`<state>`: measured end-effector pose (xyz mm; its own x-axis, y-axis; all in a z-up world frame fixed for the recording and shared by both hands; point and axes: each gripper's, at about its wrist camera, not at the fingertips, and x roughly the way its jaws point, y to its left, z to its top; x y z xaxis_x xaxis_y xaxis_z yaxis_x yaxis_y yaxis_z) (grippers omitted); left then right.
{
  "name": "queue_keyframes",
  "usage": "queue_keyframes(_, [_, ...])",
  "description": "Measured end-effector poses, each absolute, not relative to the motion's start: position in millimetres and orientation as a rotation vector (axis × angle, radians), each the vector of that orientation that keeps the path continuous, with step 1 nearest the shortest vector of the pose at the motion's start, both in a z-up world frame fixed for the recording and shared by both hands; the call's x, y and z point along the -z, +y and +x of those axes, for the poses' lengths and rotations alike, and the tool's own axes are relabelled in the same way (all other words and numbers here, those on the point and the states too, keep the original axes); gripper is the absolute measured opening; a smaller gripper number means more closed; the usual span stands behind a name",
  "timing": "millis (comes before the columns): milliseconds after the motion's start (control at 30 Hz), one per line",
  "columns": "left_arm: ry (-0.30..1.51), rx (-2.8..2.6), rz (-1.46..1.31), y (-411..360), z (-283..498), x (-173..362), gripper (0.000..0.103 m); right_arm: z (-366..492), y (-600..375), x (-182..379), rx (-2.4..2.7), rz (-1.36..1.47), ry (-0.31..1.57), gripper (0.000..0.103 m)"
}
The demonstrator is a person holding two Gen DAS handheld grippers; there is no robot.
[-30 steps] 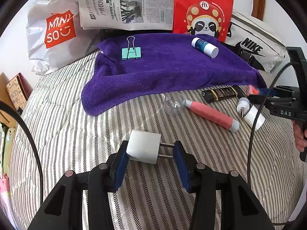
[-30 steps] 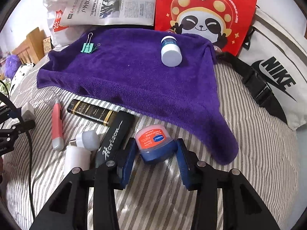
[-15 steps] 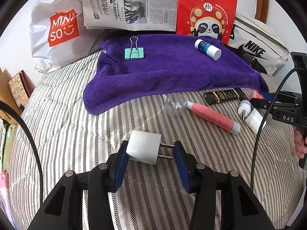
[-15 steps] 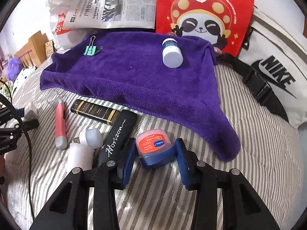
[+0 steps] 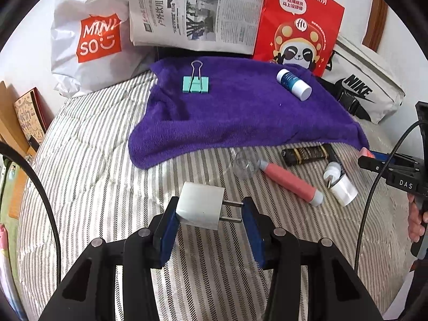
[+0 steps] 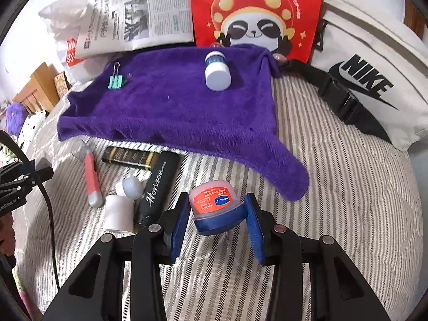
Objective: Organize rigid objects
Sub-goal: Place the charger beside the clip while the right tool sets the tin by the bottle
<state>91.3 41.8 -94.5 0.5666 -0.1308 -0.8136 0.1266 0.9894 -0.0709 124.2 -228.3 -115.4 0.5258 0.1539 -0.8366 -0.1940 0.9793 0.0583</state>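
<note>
My left gripper [image 5: 210, 210] is shut on a white plug adapter [image 5: 199, 205], held above the striped bed. My right gripper [image 6: 217, 215] is shut on a small jar with a blue lid and orange label [image 6: 215, 205], just in front of the purple towel [image 6: 174, 107]. On the towel lie a teal binder clip [image 5: 195, 83] and a blue-and-white bottle [image 5: 293, 84]. In front of the towel lie a pink pen-like stick [image 5: 289, 183], a black-gold tube [image 5: 307, 155], a black Horizon tube [image 6: 157, 184] and white caps [image 6: 119, 211].
A Miniso bag [image 5: 91, 37], a newspaper [image 5: 195, 13], a red panda bag [image 5: 299, 24] and a white Nike bag [image 5: 366, 85] stand behind the towel. Books and wooden furniture [image 5: 24, 117] are at the left. A black cable [image 5: 374, 187] hangs at the right.
Both grippers have moved forward toward the towel with their objects still held. The right gripper has also risen a little.
</note>
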Motion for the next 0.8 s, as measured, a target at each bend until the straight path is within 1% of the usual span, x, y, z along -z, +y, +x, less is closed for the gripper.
queue_keyframes(500, [0.922, 0.147, -0.008, 37.2, 115.7, 66.7, 0.044, 129.2, -233.4, 90.8, -0.208, 0.015, 0.957, 0.041])
queue_keyframes(800, [0.886, 0.151, 0.015, 28.7, 140.3, 52.3, 0.044, 148.1, -234.6, 76.8, -0.192, 0.012, 0.928, 0.041])
